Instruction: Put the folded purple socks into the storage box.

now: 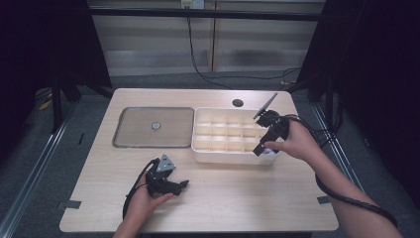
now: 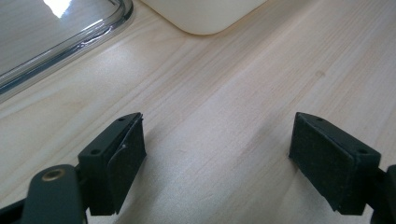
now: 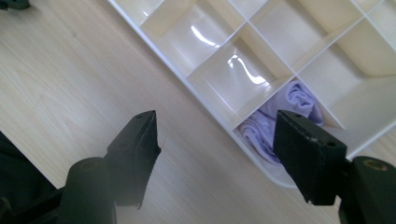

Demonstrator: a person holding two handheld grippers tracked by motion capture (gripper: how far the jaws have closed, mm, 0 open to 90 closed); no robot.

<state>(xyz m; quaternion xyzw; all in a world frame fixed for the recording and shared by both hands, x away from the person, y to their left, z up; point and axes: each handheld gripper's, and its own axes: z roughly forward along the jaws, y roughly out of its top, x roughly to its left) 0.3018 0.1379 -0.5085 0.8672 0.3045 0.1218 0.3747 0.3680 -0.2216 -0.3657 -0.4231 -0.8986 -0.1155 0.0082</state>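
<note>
A lilac cloth (image 3: pixel 280 122) already sits rolled in a near corner cell of the divided box (image 1: pixel 208 154) — both the right gripper (image 3: pixel 215 148) and left gripper (image 2: pixel 217 156) hold spread, empty jaws, so little seems left.

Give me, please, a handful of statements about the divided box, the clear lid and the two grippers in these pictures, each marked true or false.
1. The left gripper is open above bare table. True.
2. A lilac cloth lies in one compartment of the white divided box. True.
3. The right gripper is shut on the lilac cloth. False: its jaws stand wide apart, with the cloth lying in the box between and beyond them.
4. The clear lid sits on top of the divided box. False: it lies flat on the table to the box's left.
5. The compartments beside the cloth hold cloths too. False: those in the right gripper view are empty.
</note>
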